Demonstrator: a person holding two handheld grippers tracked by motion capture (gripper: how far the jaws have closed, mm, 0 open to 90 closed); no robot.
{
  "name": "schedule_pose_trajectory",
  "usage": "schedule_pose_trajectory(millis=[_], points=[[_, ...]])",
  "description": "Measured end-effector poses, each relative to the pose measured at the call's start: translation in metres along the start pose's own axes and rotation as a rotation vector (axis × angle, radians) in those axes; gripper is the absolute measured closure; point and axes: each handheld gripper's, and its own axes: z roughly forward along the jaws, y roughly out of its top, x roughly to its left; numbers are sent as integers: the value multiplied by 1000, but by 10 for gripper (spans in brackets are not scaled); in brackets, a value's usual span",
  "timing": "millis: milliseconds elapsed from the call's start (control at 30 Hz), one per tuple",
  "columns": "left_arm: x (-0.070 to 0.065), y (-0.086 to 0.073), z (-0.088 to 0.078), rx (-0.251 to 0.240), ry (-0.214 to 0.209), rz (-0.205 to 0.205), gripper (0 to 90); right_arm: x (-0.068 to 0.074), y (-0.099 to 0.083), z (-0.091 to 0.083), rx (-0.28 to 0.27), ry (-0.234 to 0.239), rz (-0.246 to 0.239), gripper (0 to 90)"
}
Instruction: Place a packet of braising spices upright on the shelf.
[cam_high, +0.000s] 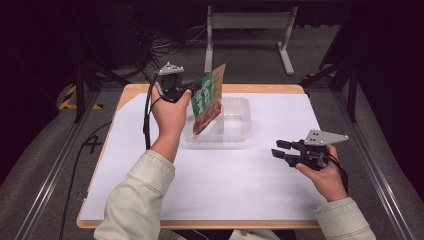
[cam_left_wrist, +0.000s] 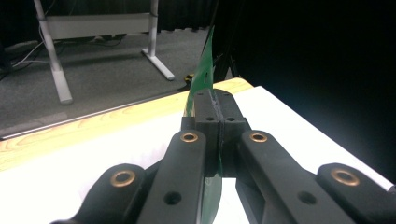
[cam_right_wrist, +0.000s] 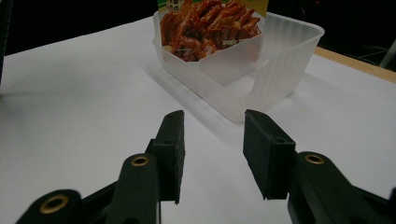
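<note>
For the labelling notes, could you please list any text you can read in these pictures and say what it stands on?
Food pouch, green upper part: white characters, too blurred to read.
Food pouch, just above the food photo in the right gripper view: small characters, too small to read.
Clear plastic container: no text.
White table cover: no text.

We saw a wooden table (cam_high: 260, 89) covered by a white sheet (cam_high: 240, 175). Directly on the sheet stood a clear plastic tub (cam_high: 235, 122), toward the table's far edge.
</note>
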Motion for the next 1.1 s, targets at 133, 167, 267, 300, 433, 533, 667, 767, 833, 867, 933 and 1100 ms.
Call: schedule_pose_trajectory(millis=[133,167,267,300,433,533,667,767,833,867,933,1100], points=[[1,-3,2,6,-6,-3,900,0,0,1,4,1,-3,593],[1,-4,2,5,-6,-8,900,0,0,1,2,2,-3,593],[1,-5,3,8,-13,-14,900,0,0,1,1,1,-2,592],[1,-5,3,10,-11,-12,900,0,0,1,3,0,-3,593],[2,-7,3,9,-11,-8,900,0,1,1,1,0,-5,590],[2,-9,1,9,-13,-19,900,-1,1,0,-4,0,-5,590],[3,-12,-1,18,-12,-14,900,-1,1,0,-4,-2,-4,590],[5,-16,-4,12,-11,-18,900,-1,1,0,-4,-2,-4,590],[7,-18,-5,3,-12,-24,900,-1,1,1,-1,-3,-4,589],[7,-18,-5,-1,-13,-25,900,-1,1,1,-1,-2,-4,589],[7,-19,-6,-1,-12,-20,900,0,1,1,0,-4,-5,589],[8,-18,-5,-1,-6,-17,896,-1,1,2,2,-4,-3,588]])
